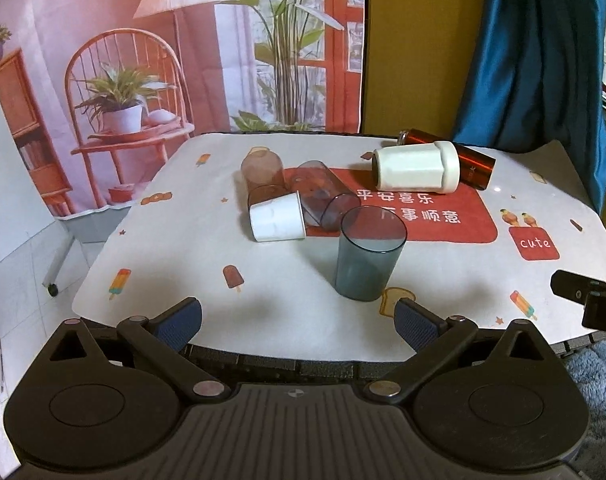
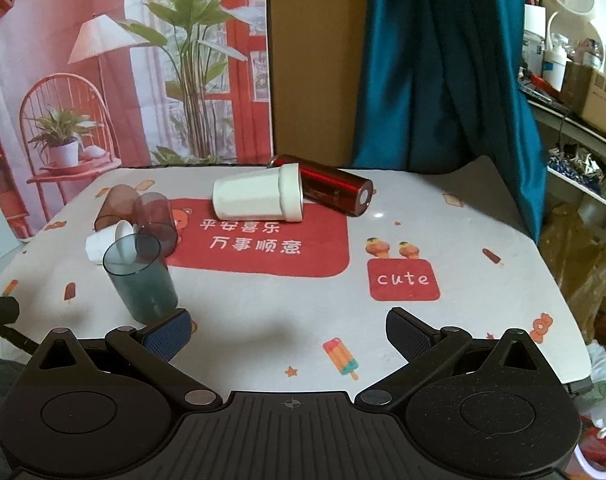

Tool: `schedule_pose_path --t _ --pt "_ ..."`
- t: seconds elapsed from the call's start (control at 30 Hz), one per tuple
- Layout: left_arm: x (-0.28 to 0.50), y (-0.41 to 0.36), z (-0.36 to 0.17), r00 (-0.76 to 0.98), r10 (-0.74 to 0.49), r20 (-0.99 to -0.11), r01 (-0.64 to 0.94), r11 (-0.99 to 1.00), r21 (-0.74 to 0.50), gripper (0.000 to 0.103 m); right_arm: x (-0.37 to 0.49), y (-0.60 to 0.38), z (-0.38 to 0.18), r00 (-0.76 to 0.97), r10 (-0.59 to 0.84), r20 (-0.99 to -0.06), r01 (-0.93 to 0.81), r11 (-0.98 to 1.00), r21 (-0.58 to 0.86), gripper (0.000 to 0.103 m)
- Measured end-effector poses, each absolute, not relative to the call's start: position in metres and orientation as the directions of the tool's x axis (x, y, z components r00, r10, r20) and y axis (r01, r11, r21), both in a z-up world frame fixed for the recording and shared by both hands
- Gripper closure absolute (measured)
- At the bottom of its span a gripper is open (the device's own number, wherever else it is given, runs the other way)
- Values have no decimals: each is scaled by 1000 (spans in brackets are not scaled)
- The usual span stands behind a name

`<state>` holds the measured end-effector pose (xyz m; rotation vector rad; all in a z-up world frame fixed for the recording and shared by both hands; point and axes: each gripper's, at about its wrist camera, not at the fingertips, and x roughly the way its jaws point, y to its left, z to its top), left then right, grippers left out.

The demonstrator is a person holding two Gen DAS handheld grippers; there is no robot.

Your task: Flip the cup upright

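A grey-blue translucent cup (image 1: 367,254) stands upright near the table's front; it also shows in the right wrist view (image 2: 139,280). Behind it lie a small white cup (image 1: 277,216) (image 2: 103,244), a purple translucent cup (image 1: 327,198) (image 2: 155,220) and a brown translucent cup (image 1: 263,172) (image 2: 115,204), all on their sides. A large white cup (image 1: 417,166) (image 2: 259,198) lies on its side against a red metallic bottle (image 1: 471,160) (image 2: 335,190). My left gripper (image 1: 297,322) is open and empty, just short of the grey-blue cup. My right gripper (image 2: 289,330) is open and empty over the front of the table.
The table (image 1: 183,240) wears a white printed cloth with a red panel (image 2: 263,240). A blue curtain (image 2: 443,64) hangs behind the far right edge. A cluttered shelf (image 2: 575,80) stands to the right. The right gripper's body (image 1: 587,292) shows at the left view's right edge.
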<state>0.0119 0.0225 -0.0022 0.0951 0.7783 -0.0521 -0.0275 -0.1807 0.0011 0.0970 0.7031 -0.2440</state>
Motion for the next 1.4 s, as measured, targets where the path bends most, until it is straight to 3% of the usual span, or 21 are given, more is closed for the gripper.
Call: schedule_pose_path --t 1.4 --pt "5 16 -5 716 2 -699 95 990 100 0 -23 -181 -15 709 -179 -682 254 967 10 0"
